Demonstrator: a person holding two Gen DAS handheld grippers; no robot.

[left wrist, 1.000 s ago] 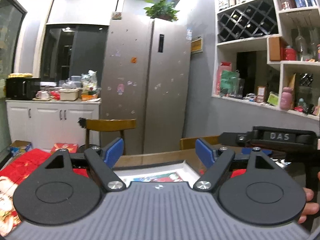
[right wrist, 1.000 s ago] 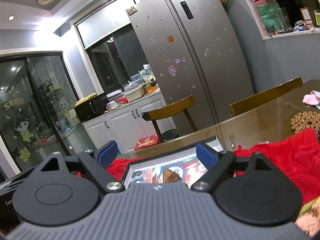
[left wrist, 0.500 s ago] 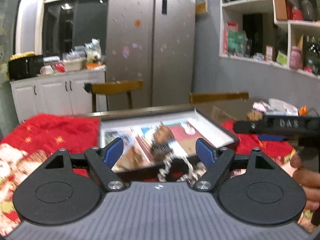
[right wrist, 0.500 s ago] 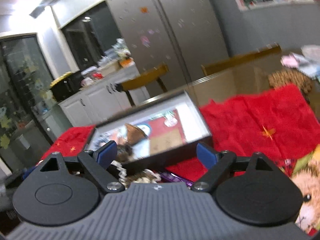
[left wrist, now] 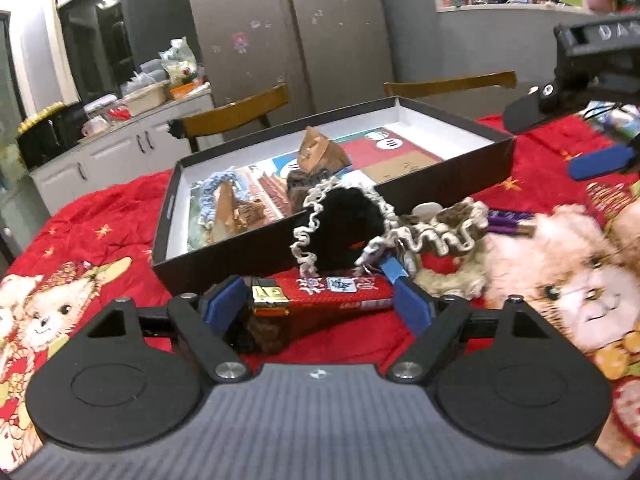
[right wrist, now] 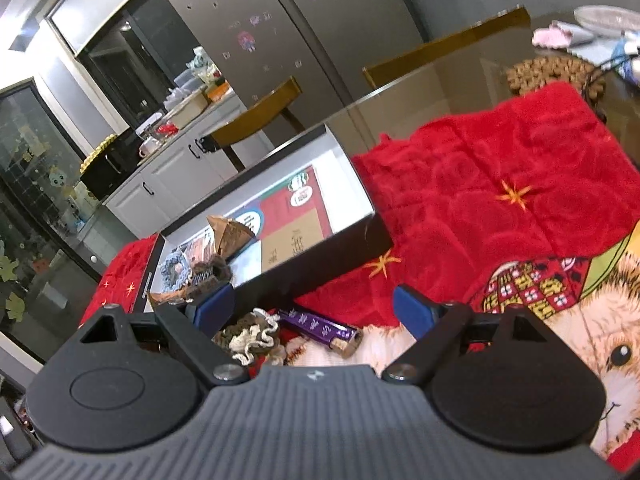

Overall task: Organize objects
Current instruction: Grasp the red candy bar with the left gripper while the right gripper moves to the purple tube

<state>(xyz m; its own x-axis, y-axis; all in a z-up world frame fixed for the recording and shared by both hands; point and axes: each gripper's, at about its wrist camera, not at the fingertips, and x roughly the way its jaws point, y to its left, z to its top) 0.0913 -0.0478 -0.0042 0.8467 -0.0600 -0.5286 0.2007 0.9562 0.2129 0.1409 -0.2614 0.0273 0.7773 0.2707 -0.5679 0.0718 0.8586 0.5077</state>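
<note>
A shallow black box [left wrist: 456, 176] [right wrist: 344, 236] lies on a red printed cloth [left wrist: 104, 236] and holds a brown wrapped piece [left wrist: 320, 156] and a blue crocheted scrunchie [left wrist: 216, 188]. In front of it lie a black scrunchie with a cream frill [left wrist: 344, 224], a brown-and-cream scrunchie [left wrist: 448, 228] [right wrist: 248, 334], a red bar [left wrist: 340, 290] and a purple bar [right wrist: 320, 326]. My left gripper [left wrist: 316, 304] is open, its blue pads either side of the red bar, not closed on it. My right gripper [right wrist: 316, 310] is open and empty above the purple bar.
The right gripper's body [left wrist: 592, 64] shows at the upper right of the left wrist view. Two wooden chairs [left wrist: 236, 114] stand behind the glass table [right wrist: 460, 92]. A fridge [left wrist: 312, 32] and white cabinets [left wrist: 116, 156] are farther back. A bead mat [right wrist: 548, 74] lies at the table's far right.
Both grippers have tilted down and moved in from facing the room to the items in front of the box. The left gripper's pads now straddle the red bar.
</note>
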